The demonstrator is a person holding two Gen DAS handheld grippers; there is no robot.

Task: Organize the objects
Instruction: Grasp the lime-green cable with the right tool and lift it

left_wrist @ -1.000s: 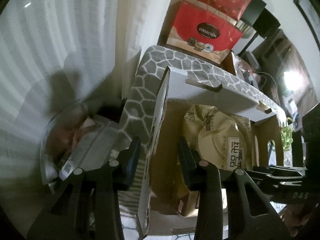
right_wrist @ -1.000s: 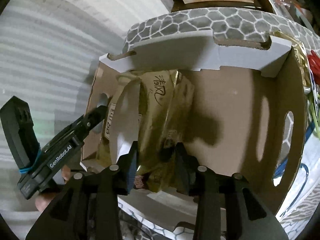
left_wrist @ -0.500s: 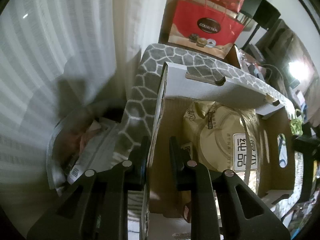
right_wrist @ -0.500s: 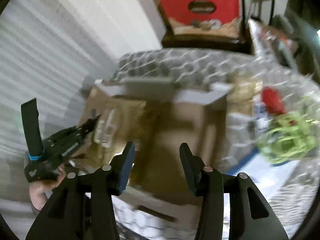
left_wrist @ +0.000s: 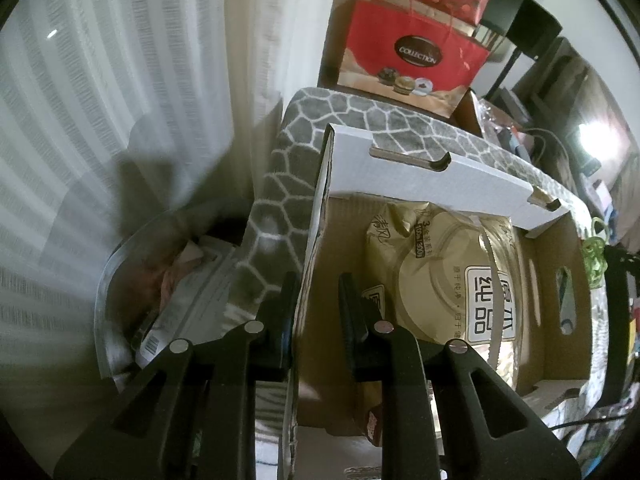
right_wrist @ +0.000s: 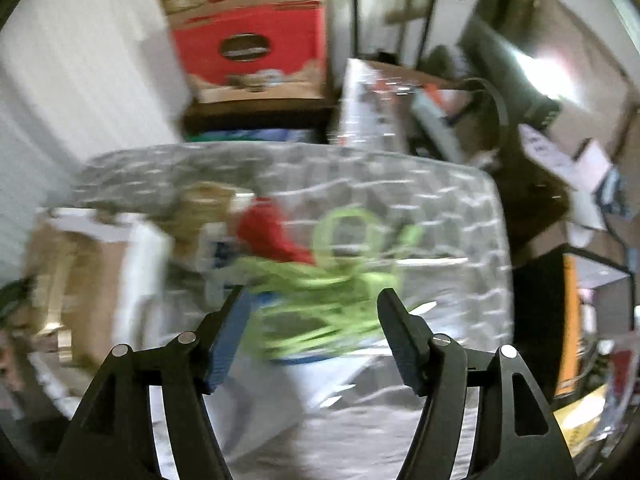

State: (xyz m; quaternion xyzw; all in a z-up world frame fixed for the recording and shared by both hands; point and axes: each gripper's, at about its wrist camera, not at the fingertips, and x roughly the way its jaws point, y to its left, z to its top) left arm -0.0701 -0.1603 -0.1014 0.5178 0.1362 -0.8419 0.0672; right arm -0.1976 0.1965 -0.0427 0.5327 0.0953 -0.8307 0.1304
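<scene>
Left gripper straddles the near-left wall of the cardboard box, one finger outside against the grey honeycomb-patterned cloth, the other inside the box; the jaws stand narrowly apart with the wall between them, and whether they actually bite the cardboard I cannot tell for sure, though it reads as a pinch on the wall. Judged purpose: steadying the box while the other side fetches. Inside the box, just right of the inner finger, lies a gold tissue pack, flat, filling much of the floor; the white flap stands up at the far side. Outside, left of the box, a clear plastic bin with papers. Right wrist view is heavily blurred. Right gripper is spread wide and carries nothing. Ahead of it, on the patterned surface, a tangle of bright green cord, lying between and just beyond the fingertips, not touched as far as the blur allows. A red item sits just left-behind the cord, with the box edge farther left. Step in hand, by my reading: one item stowed, reach for the next loose thing. Next move calls for settling over the cord, closing on a bunched part so loops don't trail, then carrying it left into the box's free space.
</scene>
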